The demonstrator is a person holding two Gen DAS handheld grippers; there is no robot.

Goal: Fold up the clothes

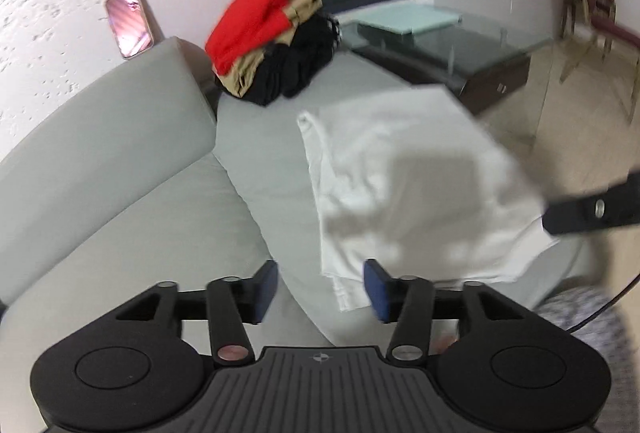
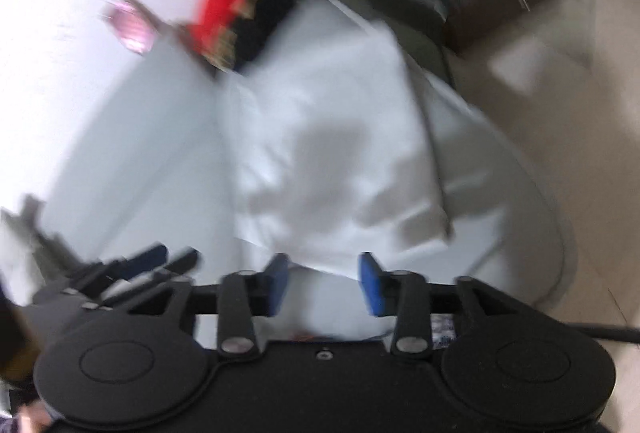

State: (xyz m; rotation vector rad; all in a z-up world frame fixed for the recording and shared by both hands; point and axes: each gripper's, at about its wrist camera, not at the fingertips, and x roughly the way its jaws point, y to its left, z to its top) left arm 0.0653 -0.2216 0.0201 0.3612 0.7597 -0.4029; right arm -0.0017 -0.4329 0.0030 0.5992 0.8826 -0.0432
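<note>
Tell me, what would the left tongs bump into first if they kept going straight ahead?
Probably the white cloth on the grey sofa: its near edge lies just ahead of the open left tongs. Depth is hard to judge.

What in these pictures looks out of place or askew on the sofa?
A phone stands propped on the sofa backrest against the wall, an odd perch. The white garment lies skewed across the seat, its right edge overhanging.

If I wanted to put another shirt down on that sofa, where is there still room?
Bare grey sofa seat lies between the backrest and the folded white garment, reaching down toward the left gripper. The far end is crowded by the pile of red, tan and black clothes.
</note>
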